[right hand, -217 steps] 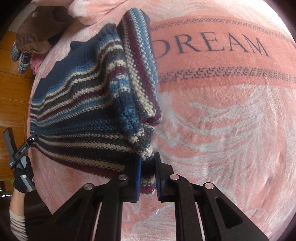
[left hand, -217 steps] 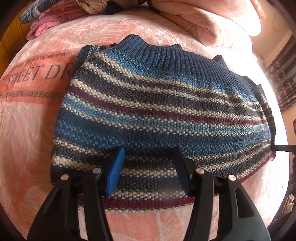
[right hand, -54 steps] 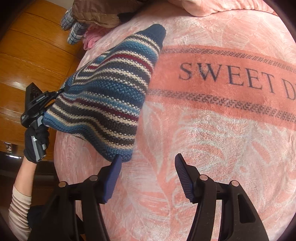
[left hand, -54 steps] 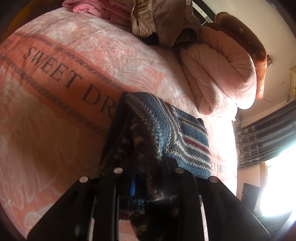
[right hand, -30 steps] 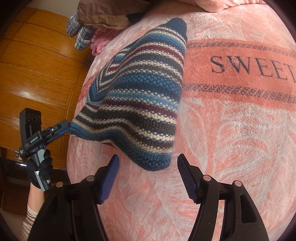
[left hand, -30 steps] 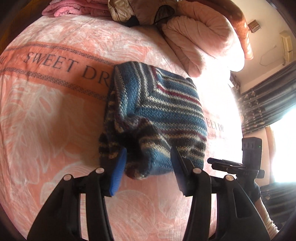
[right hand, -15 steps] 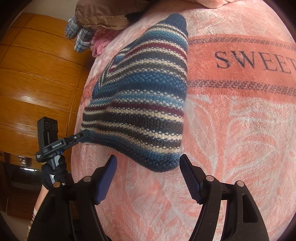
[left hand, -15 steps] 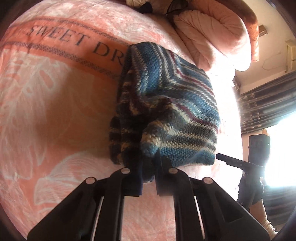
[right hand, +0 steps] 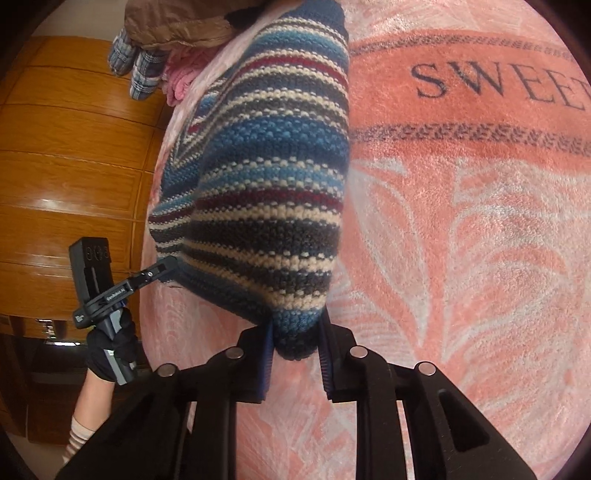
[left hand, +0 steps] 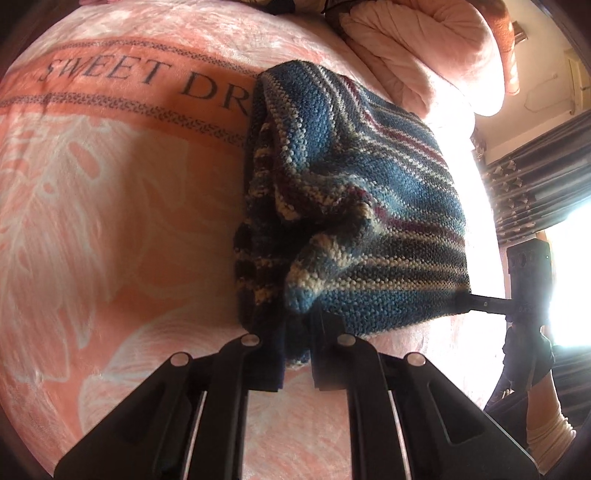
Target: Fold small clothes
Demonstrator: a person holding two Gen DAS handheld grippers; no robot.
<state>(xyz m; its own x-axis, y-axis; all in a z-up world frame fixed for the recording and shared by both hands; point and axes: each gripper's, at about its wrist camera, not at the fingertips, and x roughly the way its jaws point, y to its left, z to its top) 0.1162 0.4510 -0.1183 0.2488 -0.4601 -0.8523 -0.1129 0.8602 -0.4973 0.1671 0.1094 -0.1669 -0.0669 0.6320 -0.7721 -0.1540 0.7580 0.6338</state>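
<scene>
A folded blue, cream and maroon striped knit sweater (left hand: pixel 369 184) rests on the pink blanket (left hand: pixel 110 221), its near edge raised. My left gripper (left hand: pixel 297 332) is shut on the sweater's near left corner, with bunched knit between the fingers. My right gripper (right hand: pixel 297 343) is shut on the near right corner of the sweater (right hand: pixel 266 166). Each view shows the other tool: the right gripper (left hand: pixel 465 301) pinches the far corner in the left wrist view, and the left gripper (right hand: pixel 166 267) clamps the edge in the right wrist view.
The blanket (right hand: pixel 461 221) carries "SWEET DREAM" lettering. Rolled pink quilts (left hand: pixel 424 48) lie at the bed's head. A pile of clothes (right hand: pixel 166 33) sits beyond the sweater. A wooden panelled wall (right hand: pixel 74 147) runs along one side, curtains (left hand: pixel 535 184) and a bright window along the other.
The right gripper, open half a second ago, has moved in and shut on the sweater's near corner. The left gripper stays shut on its corner, which it took a second ago.
</scene>
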